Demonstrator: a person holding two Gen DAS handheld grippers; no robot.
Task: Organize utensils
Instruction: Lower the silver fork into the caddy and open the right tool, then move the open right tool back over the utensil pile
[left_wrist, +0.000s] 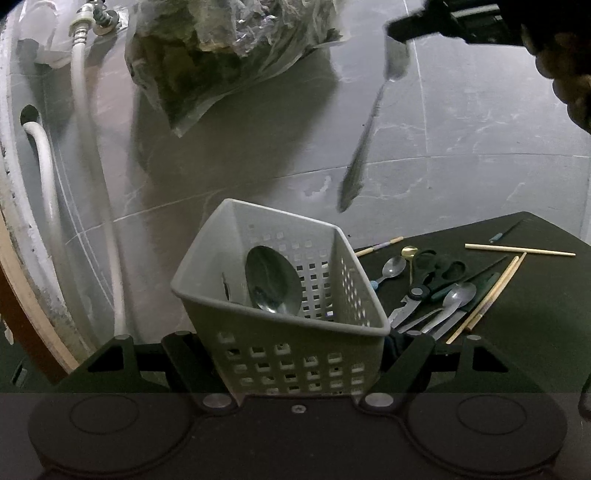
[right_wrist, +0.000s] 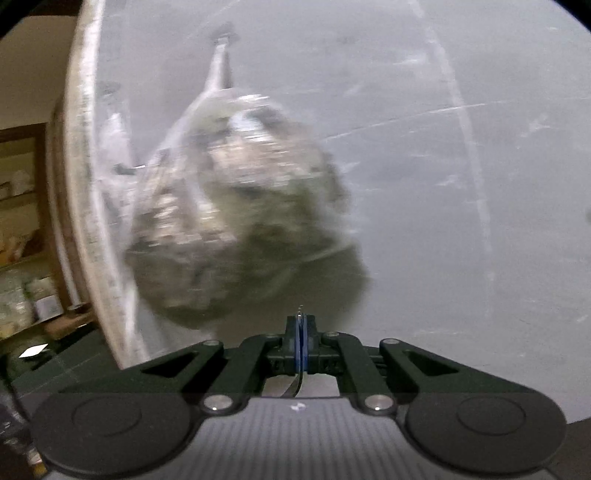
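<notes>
With the grey basket (left_wrist: 280, 295) clamped in the left claw (left_wrist: 295, 369), a spoon (left_wrist: 365, 144) pinched by the right claw (right_wrist: 300, 332) is carried up and must next be lowered into it.

Left tool (left_wrist: 295, 354) grips tilted basket (left_wrist: 258, 236); big spoon (left_wrist: 273, 280) inside.

Matte black plastic left gripper (left_wrist: 295, 354) and right gripper (right_wrist: 300, 343) share angular linkages, silver pivot screws, round embossed discs; the right has blue-edged pads

Matt grey plastic basket (left_wrist: 280, 332); glossy metal spoon (left_wrist: 273, 280); pale wooden chopsticks (left_wrist: 519, 250); crinkled clear plastic bag (left_wrist: 229, 55).
</notes>
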